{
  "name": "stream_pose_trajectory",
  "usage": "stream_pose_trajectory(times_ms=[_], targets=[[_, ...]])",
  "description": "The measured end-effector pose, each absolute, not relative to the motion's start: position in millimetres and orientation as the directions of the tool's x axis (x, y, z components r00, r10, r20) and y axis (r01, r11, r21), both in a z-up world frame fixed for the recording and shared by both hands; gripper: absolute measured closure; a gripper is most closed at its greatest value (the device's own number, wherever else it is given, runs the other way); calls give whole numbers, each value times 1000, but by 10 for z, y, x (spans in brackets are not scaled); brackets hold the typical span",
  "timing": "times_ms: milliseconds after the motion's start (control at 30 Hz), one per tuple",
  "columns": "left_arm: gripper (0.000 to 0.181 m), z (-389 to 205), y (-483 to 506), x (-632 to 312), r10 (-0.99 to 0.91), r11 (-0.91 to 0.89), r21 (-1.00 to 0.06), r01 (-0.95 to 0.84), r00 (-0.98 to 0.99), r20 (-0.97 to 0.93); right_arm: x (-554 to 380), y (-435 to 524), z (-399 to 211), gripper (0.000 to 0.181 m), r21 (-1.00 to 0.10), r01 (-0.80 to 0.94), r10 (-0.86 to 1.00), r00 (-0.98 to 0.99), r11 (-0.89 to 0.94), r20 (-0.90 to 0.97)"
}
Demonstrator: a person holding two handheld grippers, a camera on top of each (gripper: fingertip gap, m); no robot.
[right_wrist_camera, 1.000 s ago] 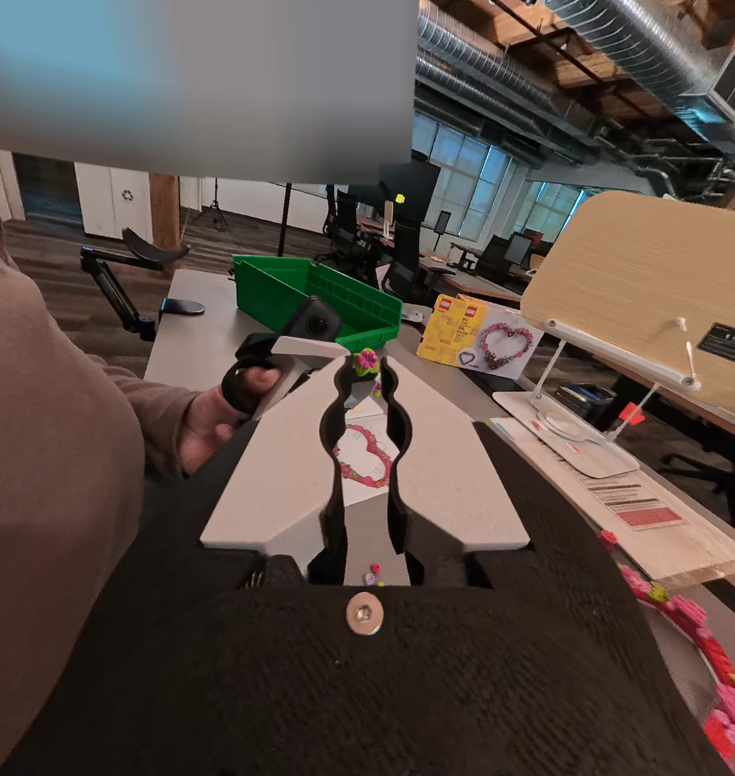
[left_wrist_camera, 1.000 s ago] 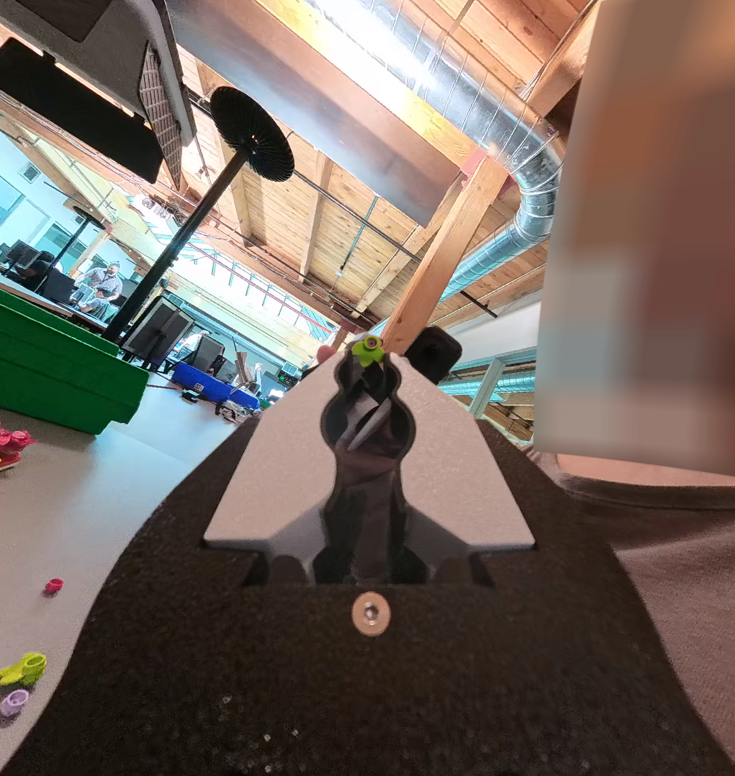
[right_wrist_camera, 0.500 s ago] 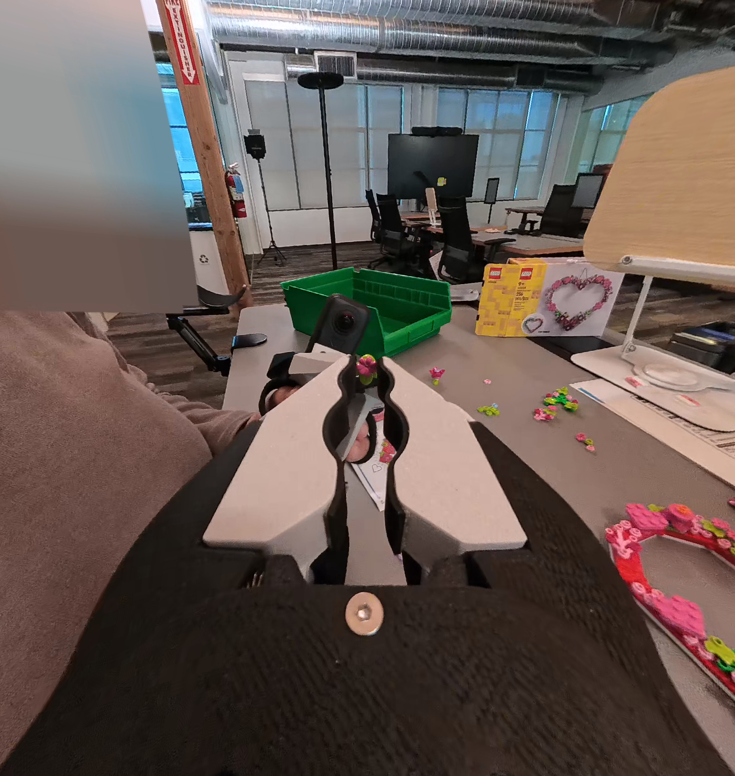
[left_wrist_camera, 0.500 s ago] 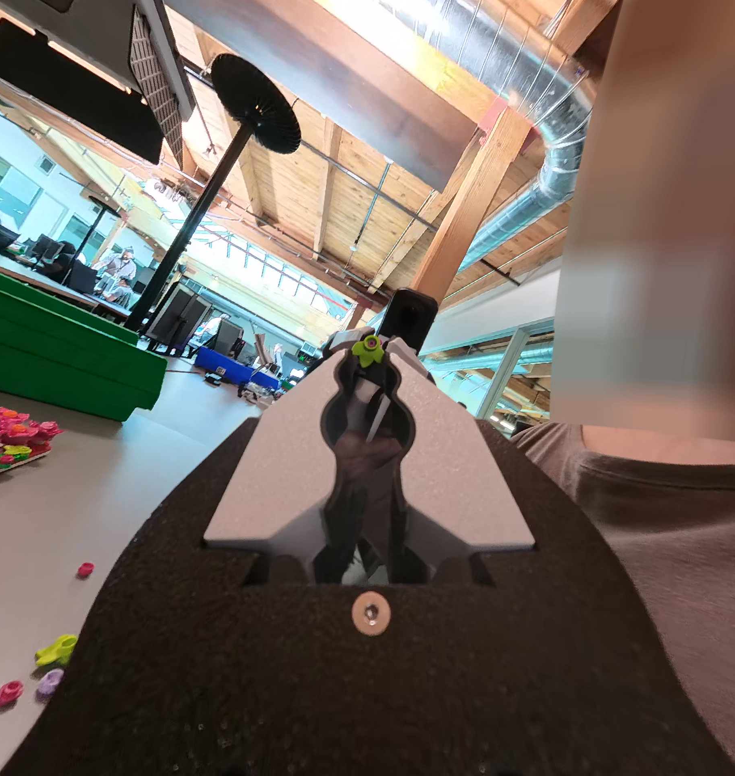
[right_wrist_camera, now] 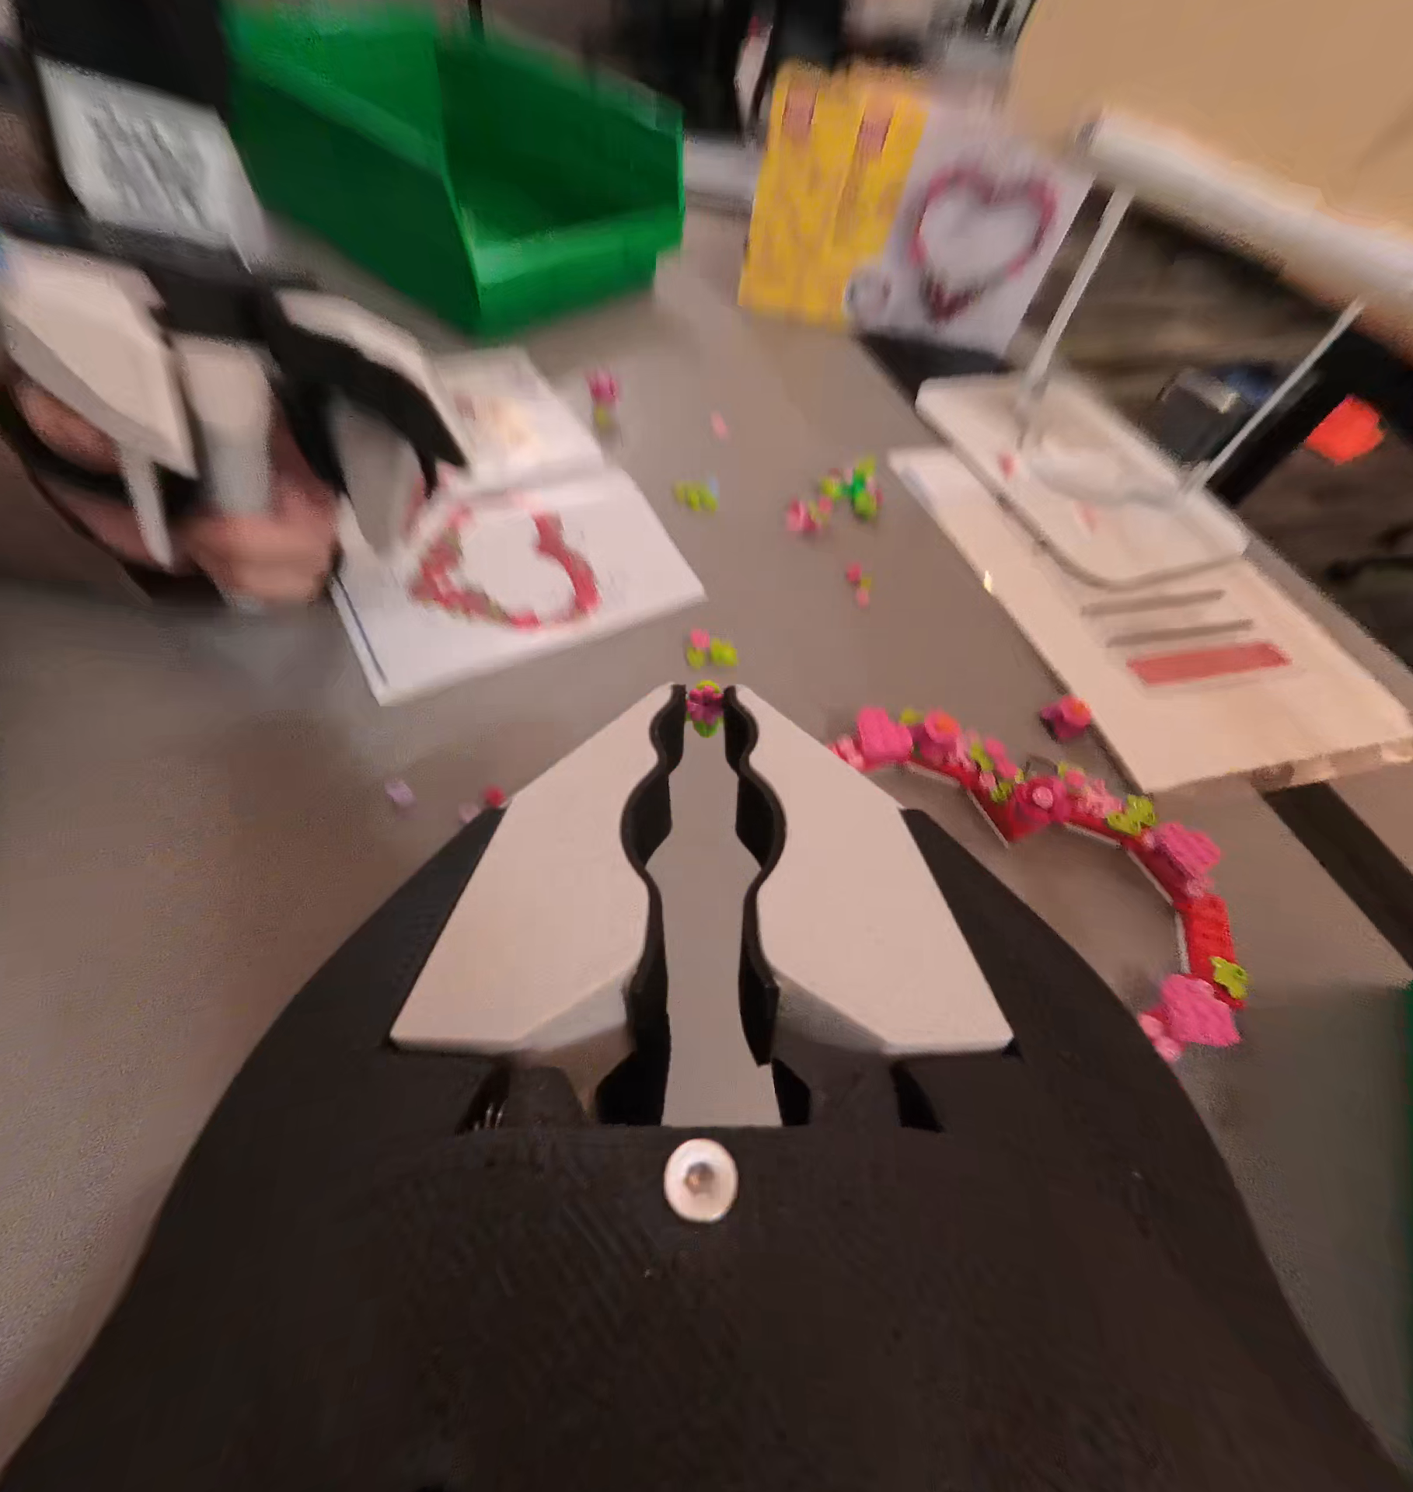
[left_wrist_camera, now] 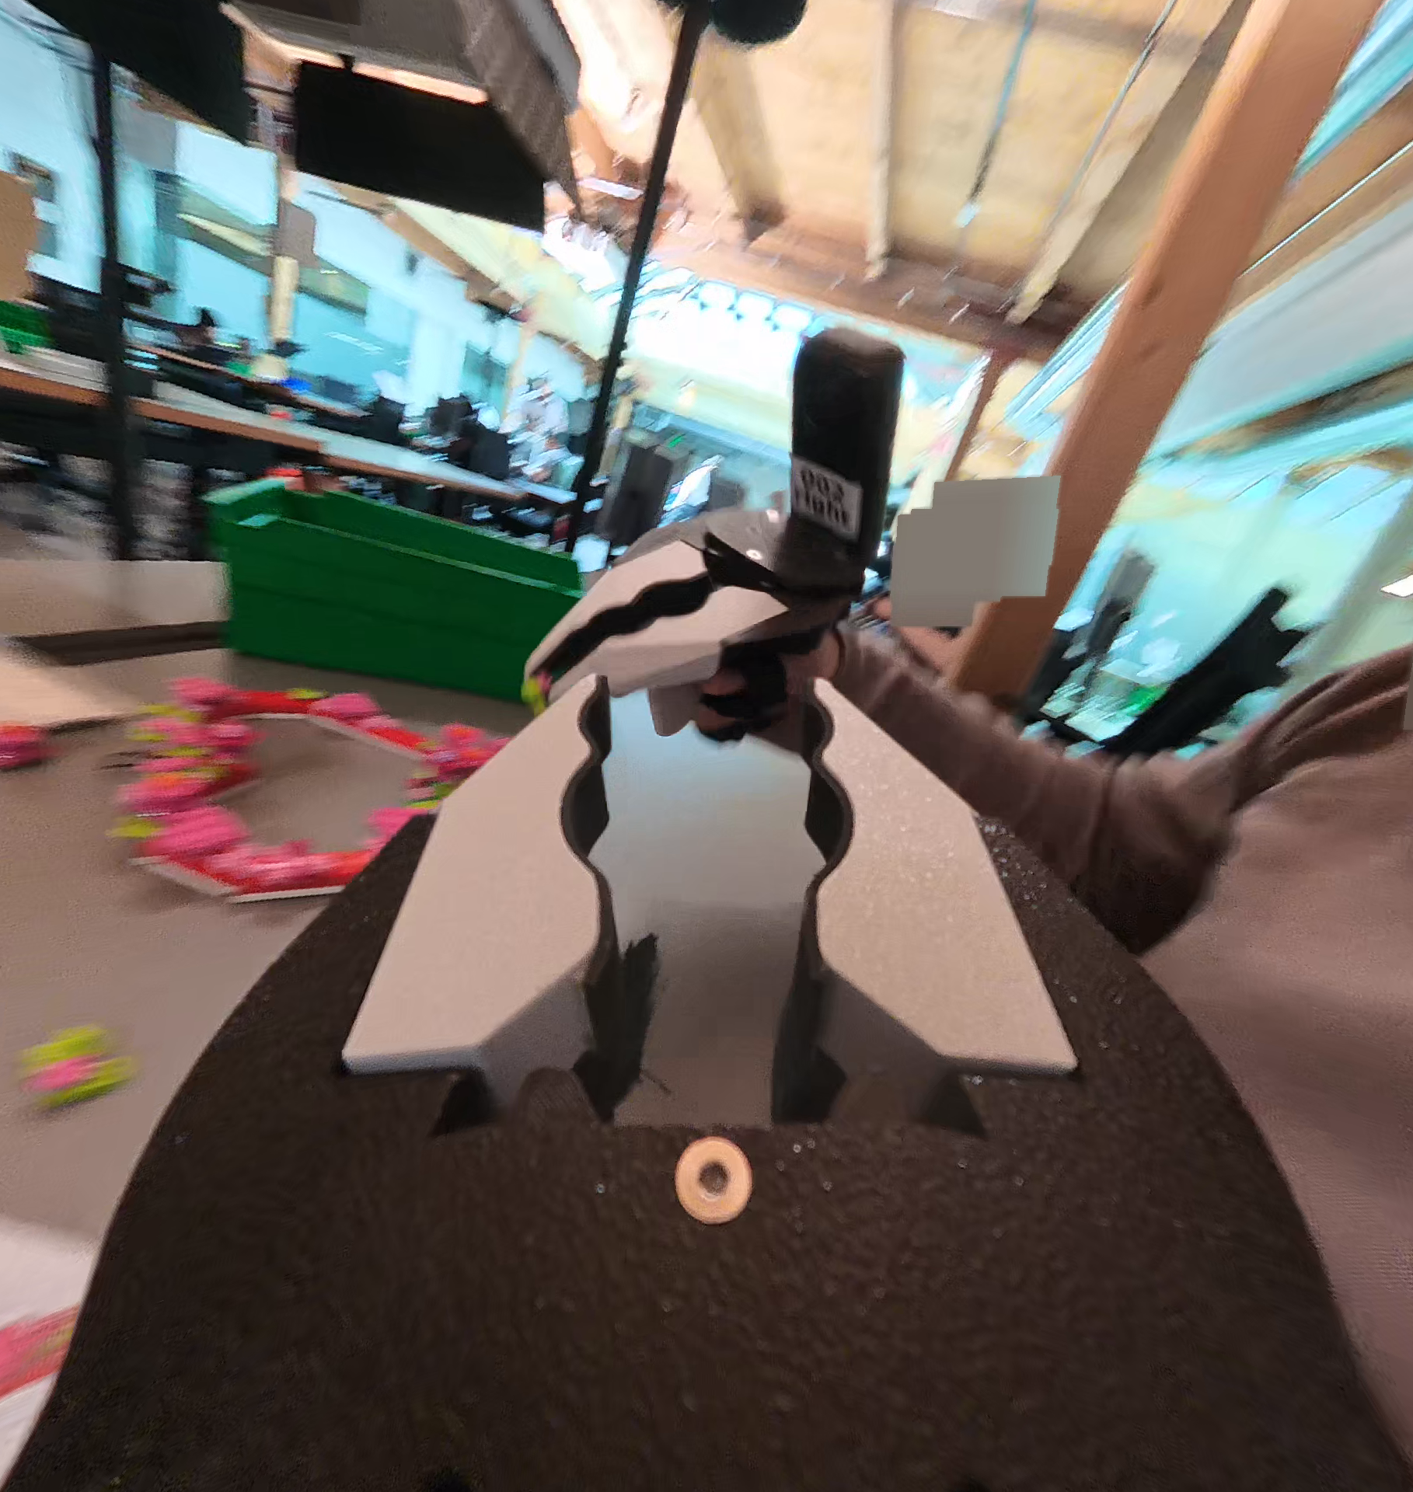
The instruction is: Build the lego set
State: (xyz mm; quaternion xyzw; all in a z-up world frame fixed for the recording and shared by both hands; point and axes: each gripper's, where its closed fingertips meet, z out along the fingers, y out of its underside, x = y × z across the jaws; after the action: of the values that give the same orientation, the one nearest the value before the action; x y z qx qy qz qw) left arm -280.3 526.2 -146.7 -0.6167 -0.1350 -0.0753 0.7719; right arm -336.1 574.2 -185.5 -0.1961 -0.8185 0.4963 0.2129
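Note:
My right gripper (right_wrist_camera: pixel 705 701) is shut on a small pink flower piece with a lime green part (right_wrist_camera: pixel 704 710), held above the grey table. The red and pink heart build (right_wrist_camera: pixel 1034 799) lies just to its right. My left gripper (left_wrist_camera: pixel 703 698) is open and empty. In the left wrist view the right gripper (left_wrist_camera: pixel 538 678) is straight ahead, close, with a lime bit at its tip. The heart build (left_wrist_camera: pixel 227 831) lies to the left in that view. Both views are blurred by motion.
An open instruction booklet (right_wrist_camera: pixel 526 565), loose flower pieces (right_wrist_camera: pixel 836 500), a green bin (right_wrist_camera: pixel 477 161), a yellow set box (right_wrist_camera: pixel 889 218) and a book stand (right_wrist_camera: pixel 1091 484) are on the table. A loose piece (left_wrist_camera: pixel 73 1066) lies at the left. Across from one pair of fingers to the other is roughly 9 cm.
My left gripper has opened and no longer holds the lime piece. Both grippers have tilted down toward the table. The right gripper still holds the flower piece, now near the heart build.

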Motion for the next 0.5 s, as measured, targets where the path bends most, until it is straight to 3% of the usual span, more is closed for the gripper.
stream_pose_trajectory(times_ms=[133,267,367,500], targets=[[142,-1582,5105,-3116,208,208,-959,191,950,234,-3688,5805,-2381,174,-676,150,382,-901,722,208],[144,-1684,4954,-3311,317,202,-965,168,921,226,-3852,5840,-2641,174,-493,138,260,-947,859,188],[146,-1698,4864,-3429,394,187,-975,121,900,188,-3871,5888,-2786,174,-391,151,214,-970,908,120],[148,-1647,4797,-3477,403,228,-964,133,889,218,-3912,5911,-2872,174,-361,161,207,-974,918,91]])
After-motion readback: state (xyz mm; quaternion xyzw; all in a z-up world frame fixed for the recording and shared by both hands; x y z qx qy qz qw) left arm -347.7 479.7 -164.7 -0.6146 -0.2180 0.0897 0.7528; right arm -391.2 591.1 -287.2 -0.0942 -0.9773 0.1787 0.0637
